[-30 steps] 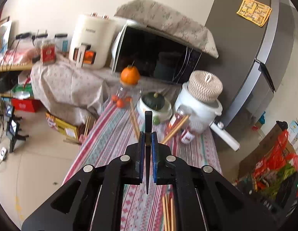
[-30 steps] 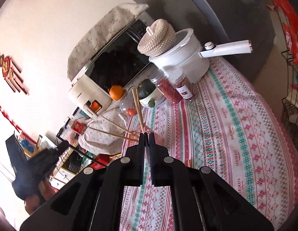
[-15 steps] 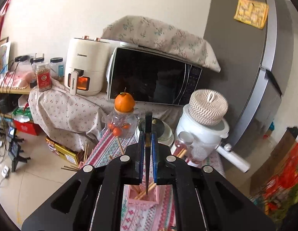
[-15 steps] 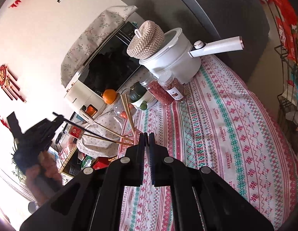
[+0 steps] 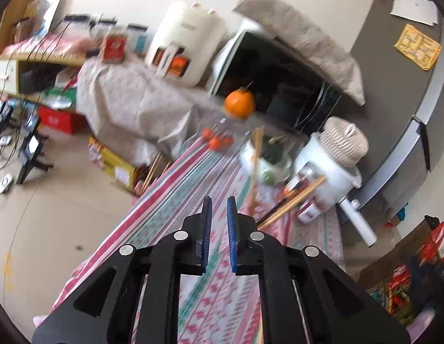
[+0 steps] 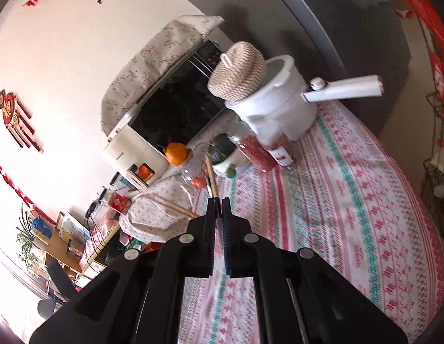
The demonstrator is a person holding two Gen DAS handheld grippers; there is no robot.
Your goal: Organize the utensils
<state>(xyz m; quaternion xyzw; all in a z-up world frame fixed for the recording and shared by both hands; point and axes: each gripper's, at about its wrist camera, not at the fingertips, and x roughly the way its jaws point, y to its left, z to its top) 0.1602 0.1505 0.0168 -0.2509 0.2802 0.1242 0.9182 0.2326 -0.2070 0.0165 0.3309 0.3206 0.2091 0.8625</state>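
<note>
I am seeing light, stiff, slippery chopsticks (image 5: 292, 200) leaning over the desk (image 5: 176, 200), best pinched mid-shaft; left hand-held gripper (image 5: 219, 200) is standing slightly open, empty, right hand-held gripper (image 6: 219, 200) closed, perhaps on one.

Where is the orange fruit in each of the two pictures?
Left wrist view: the orange fruit sits above the middle, atop a clear jar, in front of the microwave.
Right wrist view: the orange fruit is left of the middle, beside the white air fryer.
Shared landmark: the white pot with the woven lid, to the right of the fruit in both.
</note>
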